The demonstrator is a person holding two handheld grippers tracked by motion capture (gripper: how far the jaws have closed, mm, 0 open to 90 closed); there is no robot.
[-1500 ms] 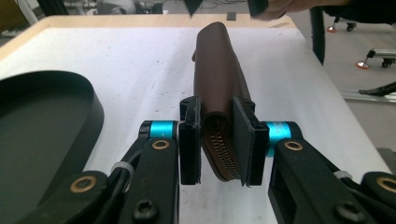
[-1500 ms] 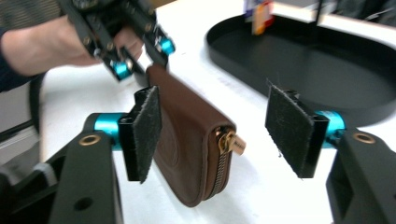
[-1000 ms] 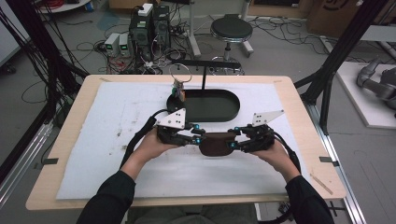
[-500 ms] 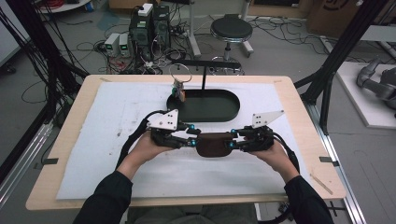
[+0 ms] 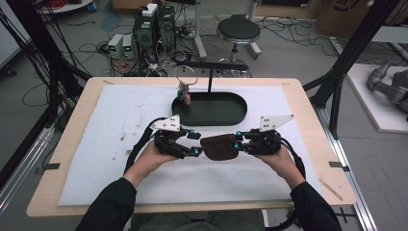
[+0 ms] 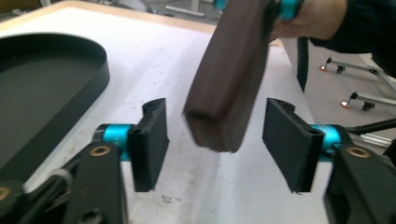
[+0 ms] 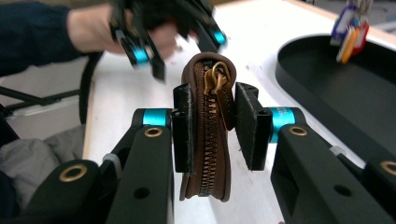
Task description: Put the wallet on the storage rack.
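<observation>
A: Over the middle of the counter (image 5: 120, 120), towards its near edge, what is being worked, and where is it?

B: A small brown zip pouch (image 5: 220, 147), held up off the white mat between the two grippers, just in front of the black oval tray (image 5: 211, 113) with its key stand.

A: How are the grippers set?

B: The right gripper (image 7: 215, 123) is clenched on the pouch: its pads sit on both flat faces, zip edge up, and its jaws have just been closing. The left gripper (image 6: 212, 140) is released; its jaws have just been opening, and the pouch's far end (image 6: 212, 128) hangs between the pads without touching either.

A: How will it handle?

B: I'd judge it light and soft, leather-like, so it gives under a squeeze and may sag or twist at the free end. The faces look smooth, perhaps a little slippery.

A: Where to take hold?

B: Across the flat faces, as the right does. For fine work, the small brass zip pull (image 7: 218, 74) at the top end.
</observation>
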